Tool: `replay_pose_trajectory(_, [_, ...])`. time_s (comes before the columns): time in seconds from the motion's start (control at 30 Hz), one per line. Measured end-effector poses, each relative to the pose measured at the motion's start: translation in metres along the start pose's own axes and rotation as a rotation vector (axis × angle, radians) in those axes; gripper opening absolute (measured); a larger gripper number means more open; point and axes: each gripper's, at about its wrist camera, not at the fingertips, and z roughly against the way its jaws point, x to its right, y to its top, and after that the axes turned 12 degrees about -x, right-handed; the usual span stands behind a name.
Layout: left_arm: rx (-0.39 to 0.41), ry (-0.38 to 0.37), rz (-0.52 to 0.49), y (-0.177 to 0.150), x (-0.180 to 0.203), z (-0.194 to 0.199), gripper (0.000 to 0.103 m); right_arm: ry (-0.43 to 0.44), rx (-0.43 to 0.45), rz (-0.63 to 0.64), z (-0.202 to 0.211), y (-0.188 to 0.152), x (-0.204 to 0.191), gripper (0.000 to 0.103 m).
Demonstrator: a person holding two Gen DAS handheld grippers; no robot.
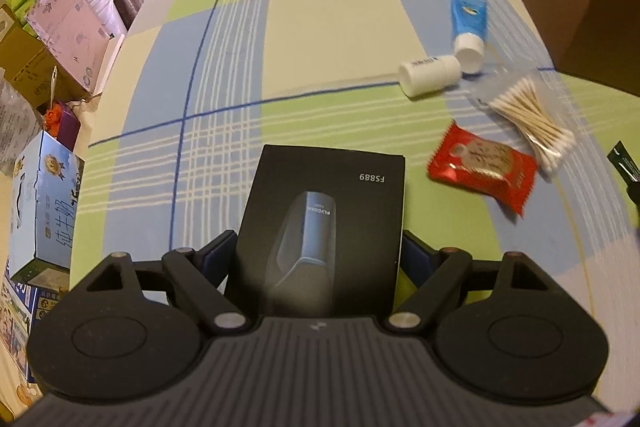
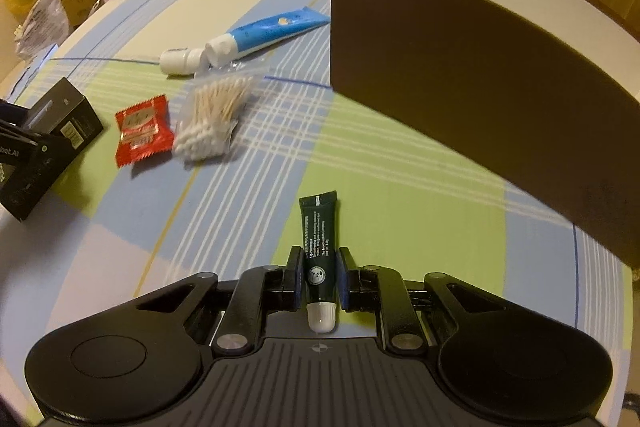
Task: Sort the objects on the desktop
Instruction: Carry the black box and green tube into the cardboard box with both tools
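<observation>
Our left gripper (image 1: 320, 259) clamps a matte black carton (image 1: 324, 227); our right gripper (image 2: 319, 281) pinches a slim dark-green tube (image 2: 319, 239), the brown cardboard box (image 2: 460, 67) ahead-right.

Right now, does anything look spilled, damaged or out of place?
Nothing stands out. The blue tube, white bottle, cotton swabs and red packet lie loose but intact, awaiting sorting.

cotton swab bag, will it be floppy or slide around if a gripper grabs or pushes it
Probably floppy: the cotton swab bag is thin clear plastic with loose swabs inside. Likely light, so a push may slide it across the tablecloth. A pinch could crumple it.
</observation>
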Motion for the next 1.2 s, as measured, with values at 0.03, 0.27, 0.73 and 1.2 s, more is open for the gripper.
replay_pose_trajectory(0.03, [0.0, -0.002, -0.006, -0.004, 0.003, 0.002, 0.082, 0.006, -0.005, -0.001, 0.002, -0.003, 0.0, 0.013])
replay_pose_trajectory(0.27, [-0.024, -0.047, -0.024, -0.026, 0.022, 0.014, 0.081, 0.075, -0.049, -0.053, 0.016, -0.028, 0.015, 0.013])
replay_pose_trajectory(0.73, [0.09, -0.155, -0.06, -0.025, 0.068, 0.087, 0.081, 0.129, 0.035, -0.187, 0.077, -0.052, 0.074, 0.013])
replay_pose_trajectory(1.2, [0.278, -0.225, -0.171, 0.041, 0.132, 0.15, 0.081, 0.123, 0.194, -0.256, 0.143, -0.034, 0.136, 0.013])
